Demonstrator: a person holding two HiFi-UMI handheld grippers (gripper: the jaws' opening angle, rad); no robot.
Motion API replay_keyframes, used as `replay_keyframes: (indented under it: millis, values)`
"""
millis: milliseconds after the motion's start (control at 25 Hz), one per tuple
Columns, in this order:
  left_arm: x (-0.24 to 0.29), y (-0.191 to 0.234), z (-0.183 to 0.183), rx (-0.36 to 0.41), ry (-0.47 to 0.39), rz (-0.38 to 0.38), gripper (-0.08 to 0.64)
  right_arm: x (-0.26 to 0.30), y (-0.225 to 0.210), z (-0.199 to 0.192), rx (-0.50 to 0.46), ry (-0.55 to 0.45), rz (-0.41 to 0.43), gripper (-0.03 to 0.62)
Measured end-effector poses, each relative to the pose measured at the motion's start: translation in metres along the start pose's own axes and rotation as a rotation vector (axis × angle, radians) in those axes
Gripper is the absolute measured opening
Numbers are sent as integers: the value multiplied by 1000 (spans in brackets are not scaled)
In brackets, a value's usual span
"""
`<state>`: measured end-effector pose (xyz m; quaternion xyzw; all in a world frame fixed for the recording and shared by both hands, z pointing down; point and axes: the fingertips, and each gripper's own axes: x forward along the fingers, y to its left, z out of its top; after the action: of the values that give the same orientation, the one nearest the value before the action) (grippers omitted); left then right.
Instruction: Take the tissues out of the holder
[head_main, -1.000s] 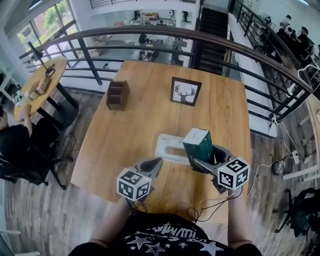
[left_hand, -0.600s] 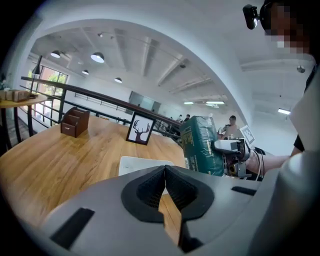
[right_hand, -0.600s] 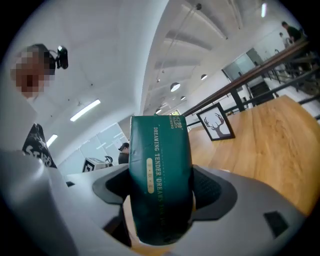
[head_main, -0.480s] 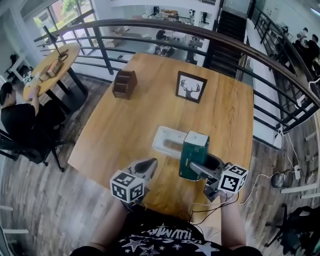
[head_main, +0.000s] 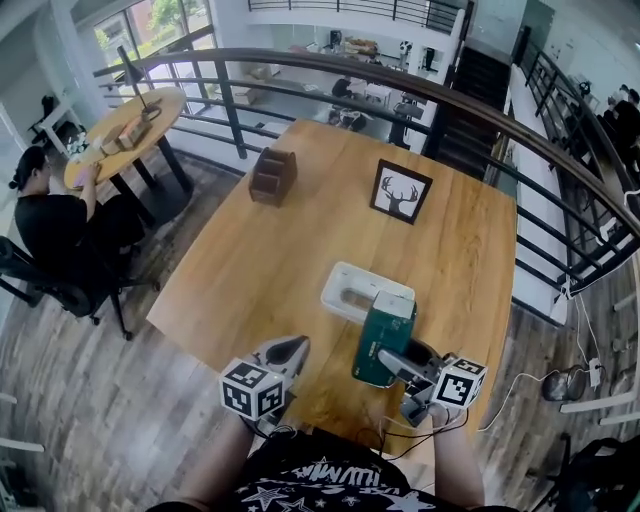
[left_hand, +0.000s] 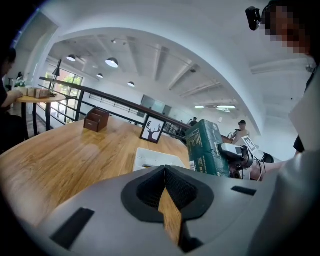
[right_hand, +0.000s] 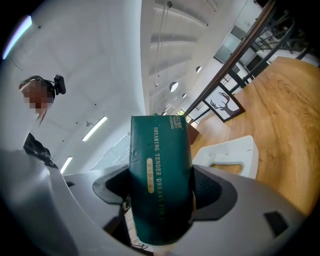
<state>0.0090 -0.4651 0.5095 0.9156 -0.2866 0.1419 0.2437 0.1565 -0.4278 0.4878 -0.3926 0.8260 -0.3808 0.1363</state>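
A dark green tissue pack (head_main: 383, 340) is held upright above the wooden table (head_main: 260, 270), with my right gripper (head_main: 397, 360) shut on its lower part. It hangs just on the near side of the white tissue holder (head_main: 362, 288), whose top slot shows only table wood through it. In the right gripper view the tissue pack (right_hand: 160, 170) fills the space between the jaws of the right gripper (right_hand: 161, 195), and the holder (right_hand: 227, 152) lies beyond. My left gripper (head_main: 285, 350) hovers at the near table edge, shut and empty, left of the pack (left_hand: 207, 147).
A framed deer picture (head_main: 400, 192) and a brown wooden box (head_main: 272, 176) stand at the table's far side. A curved metal railing (head_main: 300, 70) runs behind the table. A person sits at a round table (head_main: 125, 130) far left. Cables (head_main: 500, 400) hang off the near right edge.
My right gripper has drawn the green tissue pack toward me, away from the white holder. The left gripper has barely moved and stays shut.
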Motion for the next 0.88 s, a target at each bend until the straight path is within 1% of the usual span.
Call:
replay_keyframes:
  millis: [160,280,600,720,880]
  values:
    - [-28,-1,-9,-7,-17,4,14,4,20,-25,-12,30,1,362]
    - [-53,-3,-21,-11,-27,8,14,6,39,-45,-5,32,8,362]
    - [-129,-14,-55,-34,-55,24,14,0,92,-100,80,14,30,362]
    - [-152,-23,-70,-32,-59,20,14,-14,109,-117,87,-8,28,362]
    - [-176,-37,-79,-17,-71,7,14,-33,129,-131,76,-41,13,362]
